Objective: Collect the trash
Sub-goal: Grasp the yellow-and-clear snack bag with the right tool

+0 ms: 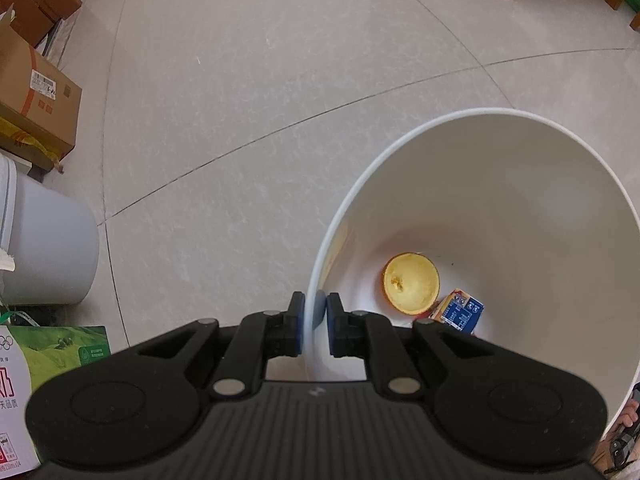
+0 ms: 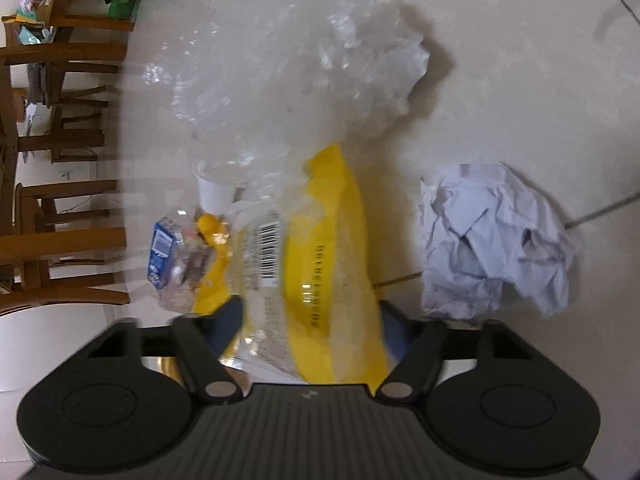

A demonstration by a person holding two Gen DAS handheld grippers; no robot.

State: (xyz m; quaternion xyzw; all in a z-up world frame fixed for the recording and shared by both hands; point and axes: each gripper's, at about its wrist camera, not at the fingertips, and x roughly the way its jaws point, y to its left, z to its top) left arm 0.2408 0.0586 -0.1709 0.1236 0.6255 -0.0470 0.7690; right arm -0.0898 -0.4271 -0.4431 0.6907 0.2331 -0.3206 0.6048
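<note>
My left gripper (image 1: 316, 314) is shut on the rim of a white bin (image 1: 520, 200), one pad outside and one inside the wall. Inside the bin lie an orange peel half (image 1: 412, 283) and a small blue and orange carton (image 1: 460, 311). In the right wrist view, my right gripper (image 2: 308, 320) holds a yellow and clear plastic wrapper (image 2: 316, 248) between its fingers, though motion blur hides how tightly. Past it on the floor are a crushed clear bottle with a blue label (image 2: 176, 252) and white cap, a clear plastic bag (image 2: 304, 60), and a crumpled white paper ball (image 2: 496, 240).
Cardboard boxes (image 1: 36, 96), a white bucket (image 1: 48, 248) and a green printed box (image 1: 52, 356) line the left of the tiled floor. Wooden chair legs (image 2: 64, 200) stand at the left of the right wrist view. Another person's hand shows at the lower right edge (image 1: 628, 416).
</note>
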